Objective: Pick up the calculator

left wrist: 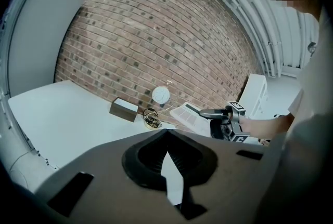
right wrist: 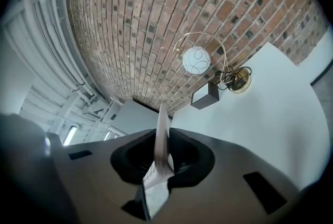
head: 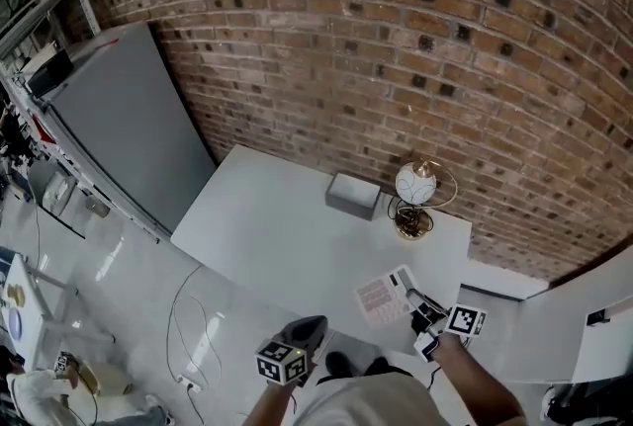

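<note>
The calculator (head: 384,297), white and flat with rows of keys, is lifted off the white table (head: 267,236) near its front right corner. My right gripper (head: 410,301) is shut on its right edge. In the right gripper view the calculator (right wrist: 162,137) stands edge-on between the pads of the right gripper (right wrist: 164,153). The left gripper view shows the calculator (left wrist: 188,115) tilted in the air, held by the right gripper (left wrist: 209,113). My left gripper (head: 305,331) hangs at the table's front edge, away from the calculator. The left gripper (left wrist: 166,139) holds nothing and its tips meet.
A grey box (head: 353,195) and a globe lamp (head: 416,185) on a brass ring stand sit at the table's back, by the brick wall. A grey panel (head: 129,127) leans at the left. A cable (head: 188,335) lies on the floor before the table.
</note>
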The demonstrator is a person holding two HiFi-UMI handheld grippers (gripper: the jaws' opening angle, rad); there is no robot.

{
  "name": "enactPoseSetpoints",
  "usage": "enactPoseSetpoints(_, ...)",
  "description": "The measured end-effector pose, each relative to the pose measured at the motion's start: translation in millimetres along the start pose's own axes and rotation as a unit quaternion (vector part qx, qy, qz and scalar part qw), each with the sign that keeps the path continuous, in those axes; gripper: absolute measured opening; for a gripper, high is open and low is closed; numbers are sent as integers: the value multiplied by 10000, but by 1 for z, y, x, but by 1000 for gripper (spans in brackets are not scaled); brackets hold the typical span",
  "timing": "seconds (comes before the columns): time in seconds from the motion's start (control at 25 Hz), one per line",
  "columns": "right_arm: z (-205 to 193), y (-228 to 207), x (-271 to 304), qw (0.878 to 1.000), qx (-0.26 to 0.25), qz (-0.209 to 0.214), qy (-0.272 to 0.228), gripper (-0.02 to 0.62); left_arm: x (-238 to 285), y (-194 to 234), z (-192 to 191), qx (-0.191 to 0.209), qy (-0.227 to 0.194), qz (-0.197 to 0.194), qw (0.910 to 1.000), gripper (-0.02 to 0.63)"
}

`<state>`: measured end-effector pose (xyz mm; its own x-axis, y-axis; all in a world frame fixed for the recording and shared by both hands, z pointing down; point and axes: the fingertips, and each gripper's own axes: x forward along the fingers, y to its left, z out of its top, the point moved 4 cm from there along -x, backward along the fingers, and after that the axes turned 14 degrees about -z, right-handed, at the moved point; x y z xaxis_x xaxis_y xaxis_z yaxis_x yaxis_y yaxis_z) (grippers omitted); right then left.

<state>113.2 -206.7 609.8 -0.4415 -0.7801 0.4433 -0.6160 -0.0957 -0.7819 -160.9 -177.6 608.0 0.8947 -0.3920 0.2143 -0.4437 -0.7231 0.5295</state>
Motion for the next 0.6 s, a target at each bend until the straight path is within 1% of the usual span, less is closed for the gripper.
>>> enactPoseSetpoints(0.08,1,-5,-8,9999,-107,-132,-17,72,1,-5,2,23,-72,27,10000,14)
enactPoseSetpoints(0.12,2,-5,-12,9998,-123,-127,-30,72,3,-8,4,32,-105,42,9999,14)
enactPoseSetpoints(0.32,11,5,-30,9994,101,323,-109,72,11,-31,7,39,-211,155,9996,14)
enactPoseSetpoints(0.36,13,4,-34,9992,118,356,-100,72,13,-36,6,22,-233,177,9996,14)
enactPoseSetpoints(0.56,22,-13,-58,9999,-54,143,-2,72,24,-67,-1,27,-338,320,9989,14)
enactPoseSetpoints(0.6,23,-15,-63,9998,-62,166,18,72,27,-73,-3,34,-358,359,9987,14)
